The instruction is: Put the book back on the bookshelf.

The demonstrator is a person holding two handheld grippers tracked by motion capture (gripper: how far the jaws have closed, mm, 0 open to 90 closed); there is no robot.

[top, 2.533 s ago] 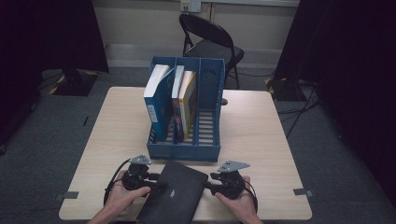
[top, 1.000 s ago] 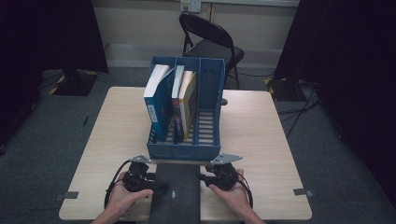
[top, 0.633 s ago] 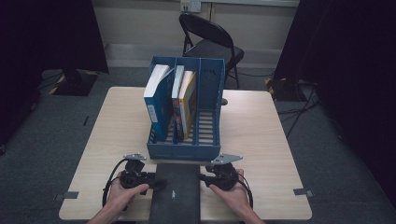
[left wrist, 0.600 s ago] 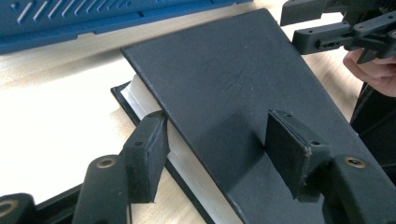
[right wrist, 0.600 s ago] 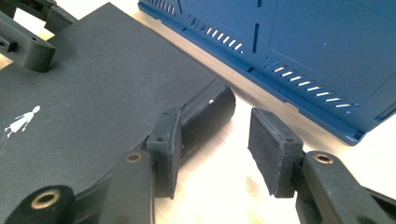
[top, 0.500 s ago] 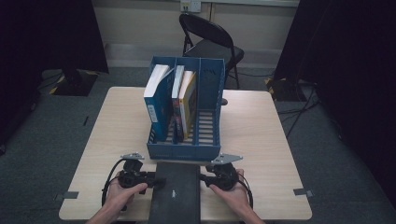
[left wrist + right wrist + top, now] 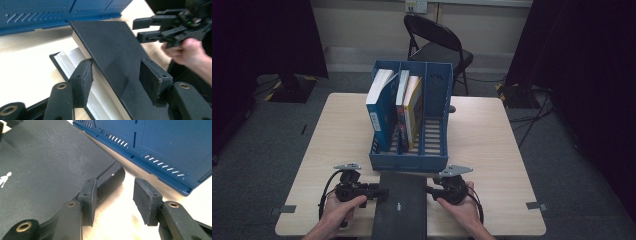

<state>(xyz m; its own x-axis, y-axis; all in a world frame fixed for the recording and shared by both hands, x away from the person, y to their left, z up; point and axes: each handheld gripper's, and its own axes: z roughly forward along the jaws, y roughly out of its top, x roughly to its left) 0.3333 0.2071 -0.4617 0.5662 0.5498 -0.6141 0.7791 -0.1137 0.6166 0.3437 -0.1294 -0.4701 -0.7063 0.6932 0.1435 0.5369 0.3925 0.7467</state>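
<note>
Item: black book [image 7: 399, 207], lying at the near edge of the table [image 7: 492, 150], its far end just short of the blue file rack [image 7: 412, 162]. I saw its front cover tilted up off the white page block.

Left claw [image 7: 379, 191]: I had its jaws just closing around the raised cover, one pad [image 7: 82, 82] at the page edge, the other over the cover face; whether both pressed I could not tell.

Right claw [image 7: 432, 190]: jaws apart at the book's right side, one pad [image 7: 88, 200] against the spine corner, the other [image 7: 146, 201] over bare table.

Rack: three books [image 7: 397, 107] standing upright in its left and middle slots
</note>
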